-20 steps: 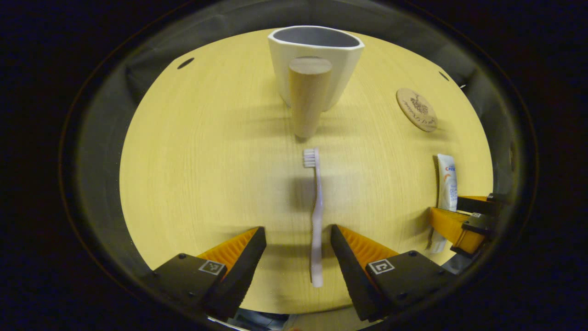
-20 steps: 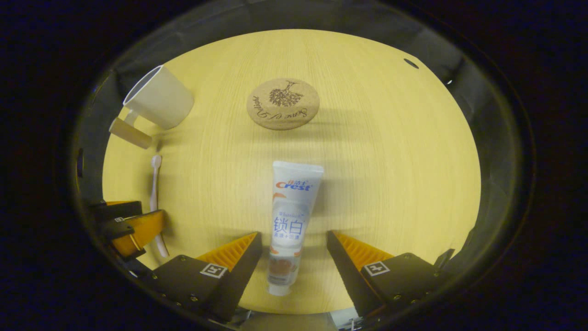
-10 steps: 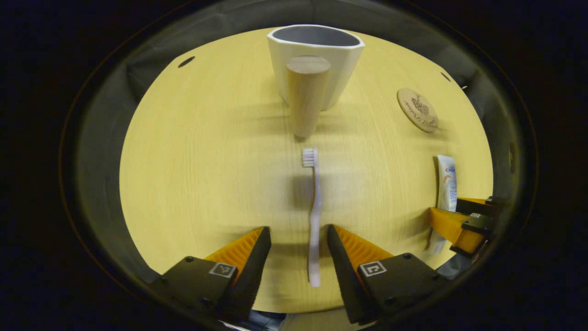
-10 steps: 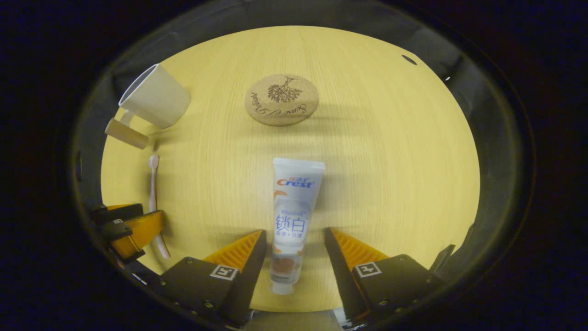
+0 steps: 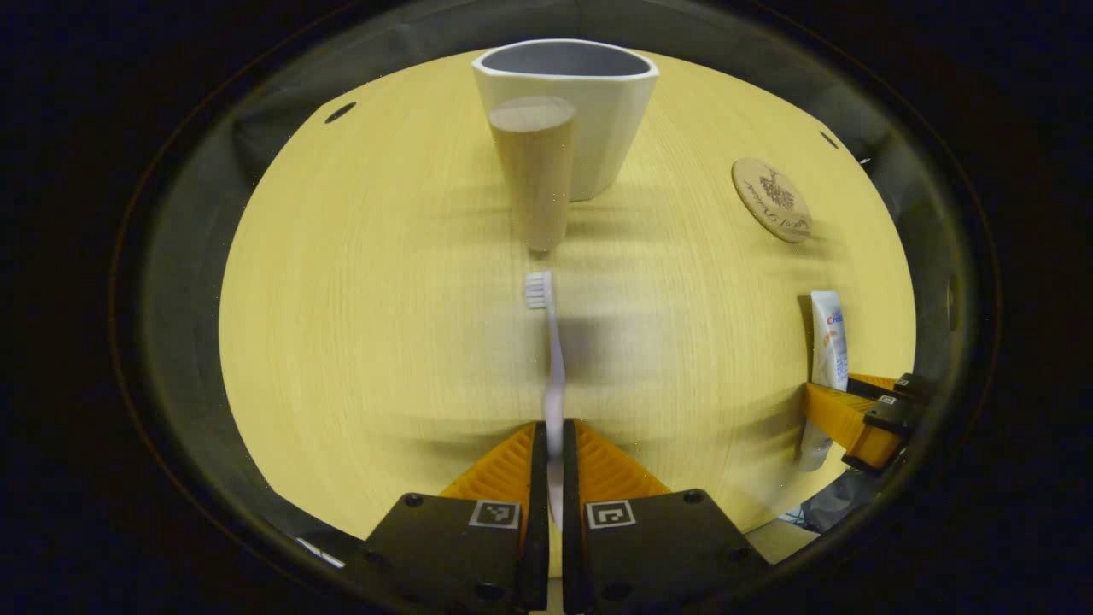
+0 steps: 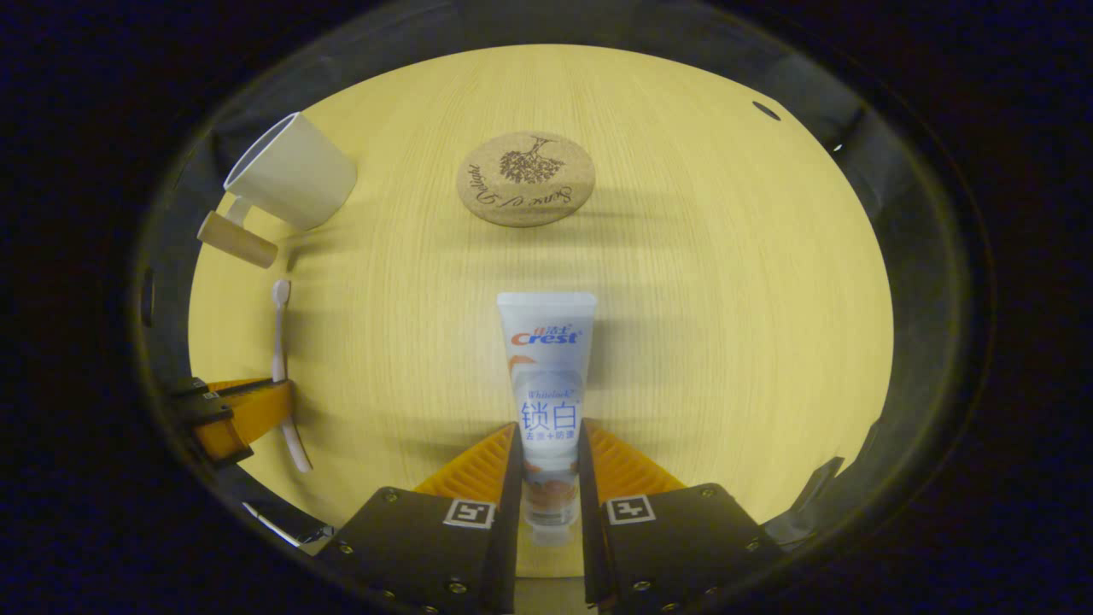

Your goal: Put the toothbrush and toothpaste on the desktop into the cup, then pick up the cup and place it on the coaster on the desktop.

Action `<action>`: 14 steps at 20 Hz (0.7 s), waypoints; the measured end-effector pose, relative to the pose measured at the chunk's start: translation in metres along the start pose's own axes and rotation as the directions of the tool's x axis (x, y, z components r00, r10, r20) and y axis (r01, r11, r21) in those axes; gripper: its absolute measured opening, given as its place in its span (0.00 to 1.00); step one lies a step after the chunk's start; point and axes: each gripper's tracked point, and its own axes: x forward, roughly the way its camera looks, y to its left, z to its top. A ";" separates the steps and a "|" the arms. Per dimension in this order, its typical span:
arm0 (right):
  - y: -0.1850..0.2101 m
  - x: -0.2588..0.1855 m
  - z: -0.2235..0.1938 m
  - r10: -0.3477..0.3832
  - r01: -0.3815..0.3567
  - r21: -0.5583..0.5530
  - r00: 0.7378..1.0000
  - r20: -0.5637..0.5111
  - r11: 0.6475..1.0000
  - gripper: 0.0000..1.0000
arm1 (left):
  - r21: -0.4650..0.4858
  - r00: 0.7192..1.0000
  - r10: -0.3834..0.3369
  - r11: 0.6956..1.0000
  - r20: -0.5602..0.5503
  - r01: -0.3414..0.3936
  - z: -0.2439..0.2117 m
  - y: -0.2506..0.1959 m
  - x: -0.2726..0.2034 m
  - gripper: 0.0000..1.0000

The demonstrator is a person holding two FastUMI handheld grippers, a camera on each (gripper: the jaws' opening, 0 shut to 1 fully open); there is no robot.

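On the left side of the yellow wooden tabletop (image 5: 341, 325), the left gripper (image 5: 553, 444) has its jaws pinching the handle of the pale toothbrush (image 5: 551, 359), bristle head pointing away toward the cup (image 5: 589, 111). That white cup stands upright at the far edge, its thick wooden handle (image 5: 534, 171) facing the gripper. Farther right lies the round cork coaster (image 6: 525, 178), flat and apart from the cup. Nearest on the right, the right gripper (image 6: 549, 453) has its jaws pressed on the lower part of the white toothpaste (image 6: 546, 376) tube, cap end toward the camera, crimped end toward the coaster.
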 end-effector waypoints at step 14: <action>-0.001 -0.015 0.001 0.101 -0.103 0.071 0.995 0.027 0.992 0.21 | 0.067 0.998 -0.051 0.997 0.035 0.049 0.006 -0.006 -0.020 0.08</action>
